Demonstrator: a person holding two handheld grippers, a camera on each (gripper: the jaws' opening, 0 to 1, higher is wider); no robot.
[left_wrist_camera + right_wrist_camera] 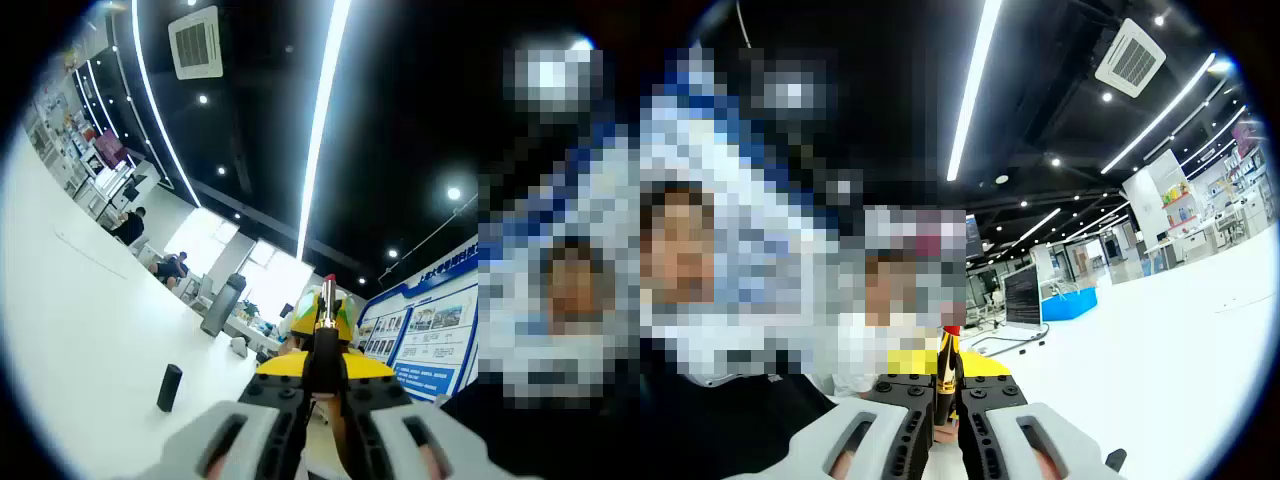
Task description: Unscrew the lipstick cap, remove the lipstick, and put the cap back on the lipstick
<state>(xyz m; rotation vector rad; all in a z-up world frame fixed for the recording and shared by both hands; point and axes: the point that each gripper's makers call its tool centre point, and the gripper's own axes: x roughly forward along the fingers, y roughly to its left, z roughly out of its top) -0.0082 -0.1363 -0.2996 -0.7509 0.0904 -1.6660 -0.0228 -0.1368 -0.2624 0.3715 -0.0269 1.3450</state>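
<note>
**Lipstick held up between both tools**

We see the left tool (322, 392) closed on the lipstick (326, 310), its red tip bared and pointing up. In the right gripper view our right tool (946, 408) is also closed on the lipstick (947, 366), upright between its jaws. The black cap (170, 387) stands apart on the white worktop (80, 340), left of the left tool.
</note>
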